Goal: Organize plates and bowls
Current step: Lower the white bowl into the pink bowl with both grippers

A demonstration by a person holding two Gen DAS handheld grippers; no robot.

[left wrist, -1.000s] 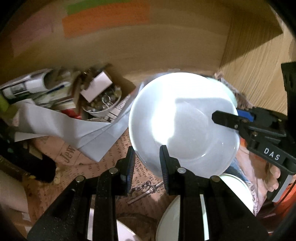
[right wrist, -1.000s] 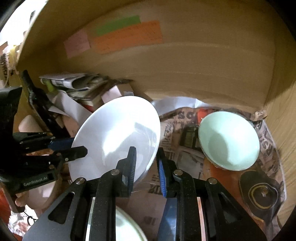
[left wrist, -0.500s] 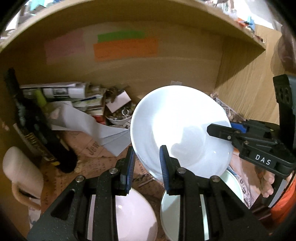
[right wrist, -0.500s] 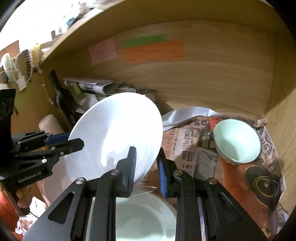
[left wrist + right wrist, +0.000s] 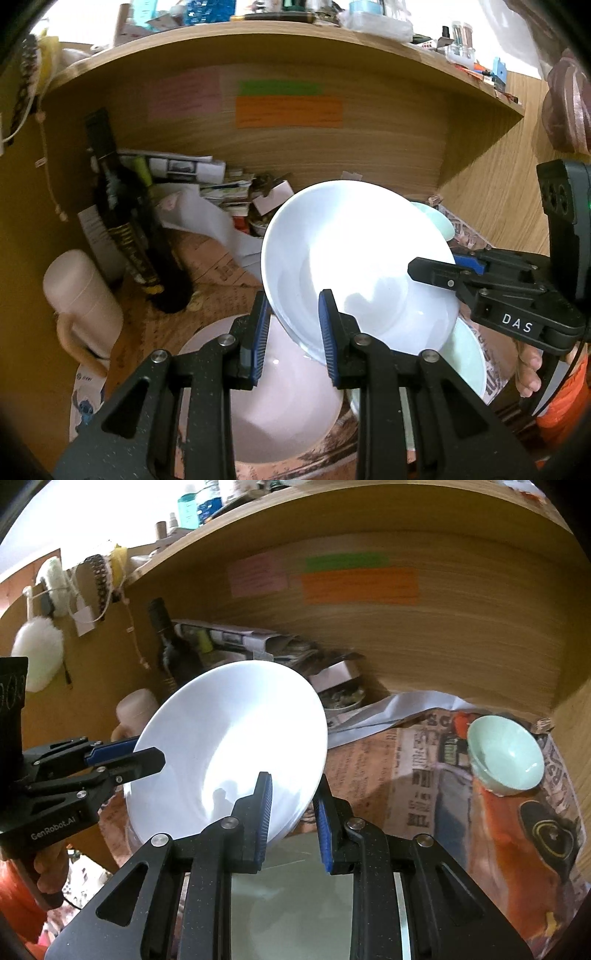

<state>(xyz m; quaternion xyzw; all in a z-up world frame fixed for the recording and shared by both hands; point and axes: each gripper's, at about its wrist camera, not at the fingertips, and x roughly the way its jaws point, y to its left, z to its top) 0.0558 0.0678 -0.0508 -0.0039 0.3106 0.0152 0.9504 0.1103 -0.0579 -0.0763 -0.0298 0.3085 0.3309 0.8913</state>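
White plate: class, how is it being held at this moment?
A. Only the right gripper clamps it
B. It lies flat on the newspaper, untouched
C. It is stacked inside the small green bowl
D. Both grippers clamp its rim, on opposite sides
D: the white plate is tilted in the air, its rim pinched by the left gripper on one side and by the right gripper on the other.

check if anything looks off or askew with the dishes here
The white plate is steeply tilted in mid-air, pinched at opposite rims by the left hand-held gripper and the right hand-held gripper. A mint bowl sits alone, tipped on crumpled newspaper. No chips or spills are visible.
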